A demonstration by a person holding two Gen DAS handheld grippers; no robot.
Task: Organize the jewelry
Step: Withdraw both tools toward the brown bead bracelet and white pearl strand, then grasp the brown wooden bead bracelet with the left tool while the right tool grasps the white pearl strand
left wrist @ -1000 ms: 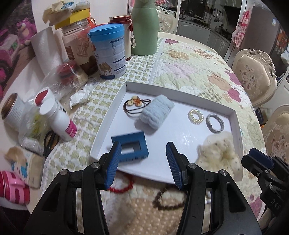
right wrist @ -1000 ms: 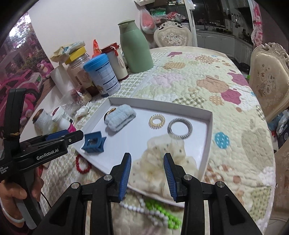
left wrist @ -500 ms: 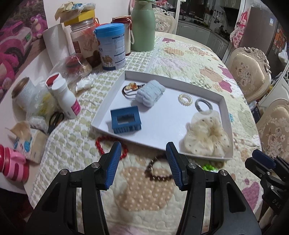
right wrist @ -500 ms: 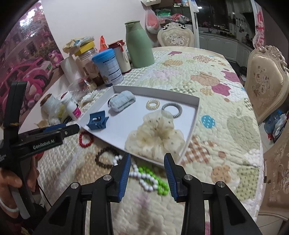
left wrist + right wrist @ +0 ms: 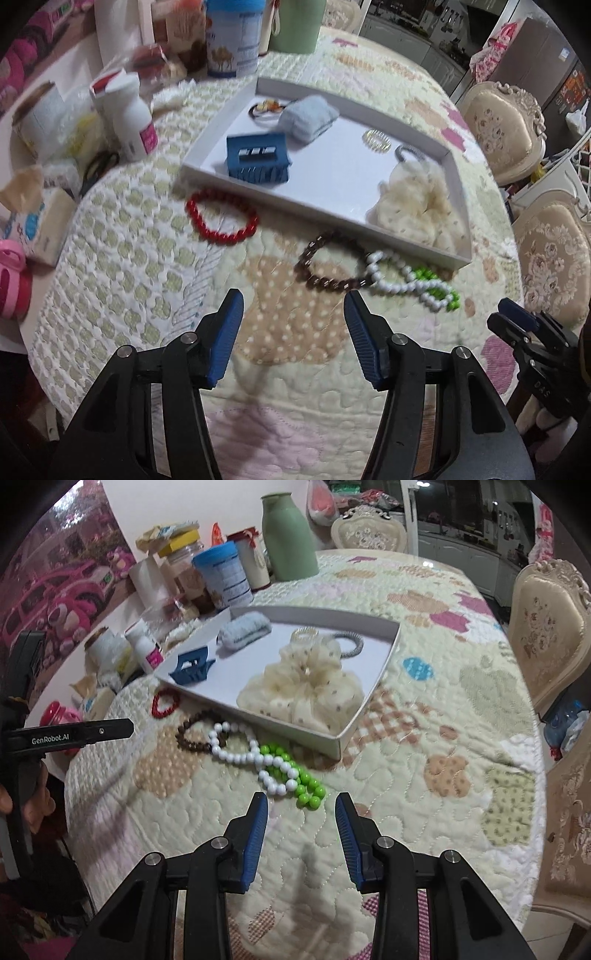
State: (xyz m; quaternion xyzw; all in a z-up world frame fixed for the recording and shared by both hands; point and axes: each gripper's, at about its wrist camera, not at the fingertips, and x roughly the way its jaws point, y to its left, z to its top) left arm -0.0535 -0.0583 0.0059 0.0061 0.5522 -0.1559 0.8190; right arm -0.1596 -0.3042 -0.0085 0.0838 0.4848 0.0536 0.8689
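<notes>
Four bead bracelets lie on the quilt before the white tray (image 5: 314, 212): red (image 5: 218, 238), brown (image 5: 321, 282), white (image 5: 402, 277) and green (image 5: 439, 293). The tray holds a blue claw clip (image 5: 256, 160), a light blue scrunchie (image 5: 308, 116), a cream scrunchie (image 5: 413, 201) and two coil ties (image 5: 376, 139). My left gripper (image 5: 293, 299) hovers just short of the brown bracelet; its jaws are opening with nothing between them. My right gripper (image 5: 301, 799) is open and empty, right in front of the green bracelet (image 5: 310, 781) and the white one (image 5: 236, 757).
Along the left and far side of the table stand a white bottle (image 5: 127, 114), a blue-lidded tin (image 5: 231, 40), a green flask (image 5: 288, 539), jars and scissors (image 5: 98, 168). Upholstered chairs (image 5: 546, 627) flank the right edge of the table.
Both grippers have drawn back from over the tray toward the near side of the table, bringing the bracelets into view. The left jaws stand wider than before.
</notes>
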